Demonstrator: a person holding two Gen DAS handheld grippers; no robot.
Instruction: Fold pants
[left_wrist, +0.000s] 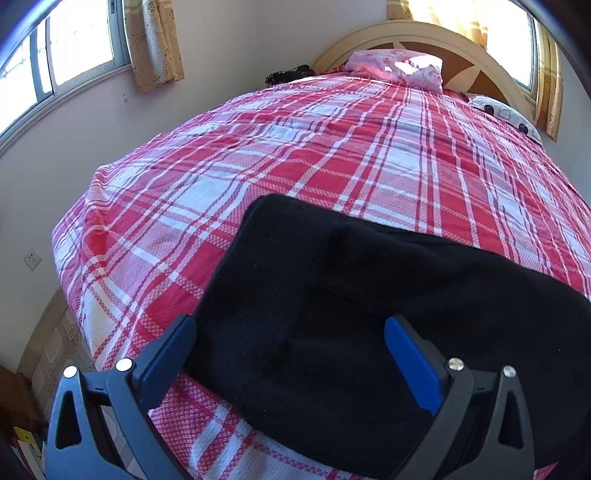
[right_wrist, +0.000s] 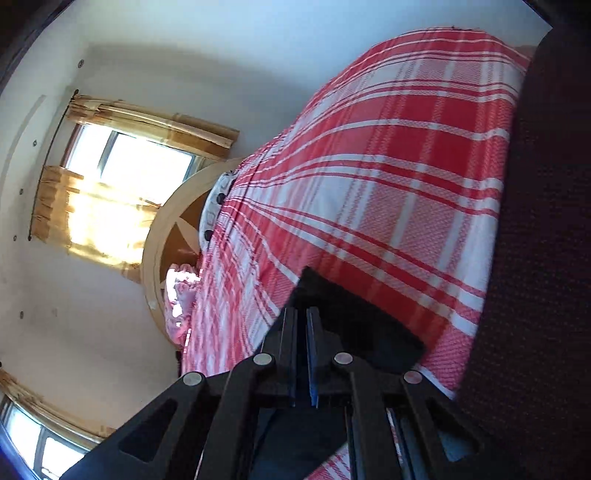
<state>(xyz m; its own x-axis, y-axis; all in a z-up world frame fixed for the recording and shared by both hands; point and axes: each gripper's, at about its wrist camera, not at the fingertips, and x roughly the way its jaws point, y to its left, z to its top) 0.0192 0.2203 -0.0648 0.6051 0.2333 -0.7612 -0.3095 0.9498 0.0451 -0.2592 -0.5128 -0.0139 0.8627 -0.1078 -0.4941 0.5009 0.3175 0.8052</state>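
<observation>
Black pants (left_wrist: 369, 295) lie on a red and white plaid bedspread (left_wrist: 295, 147) near the bed's foot. My left gripper (left_wrist: 291, 354) is open, its blue-padded jaws spread wide just above the pants, holding nothing. My right gripper (right_wrist: 302, 321) is turned on its side with its jaws pressed together on a piece of the black pants (right_wrist: 354, 325), which hangs past the fingers. More dark fabric (right_wrist: 535, 258) fills the right edge of the right wrist view.
A curved wooden headboard (left_wrist: 424, 33) stands at the far end, with a pink pillow (left_wrist: 399, 68) and a white spotted pillow (left_wrist: 506, 114). Curtained windows (left_wrist: 74, 44) are on the left wall. The bed's left edge drops to tiled floor (left_wrist: 59, 350).
</observation>
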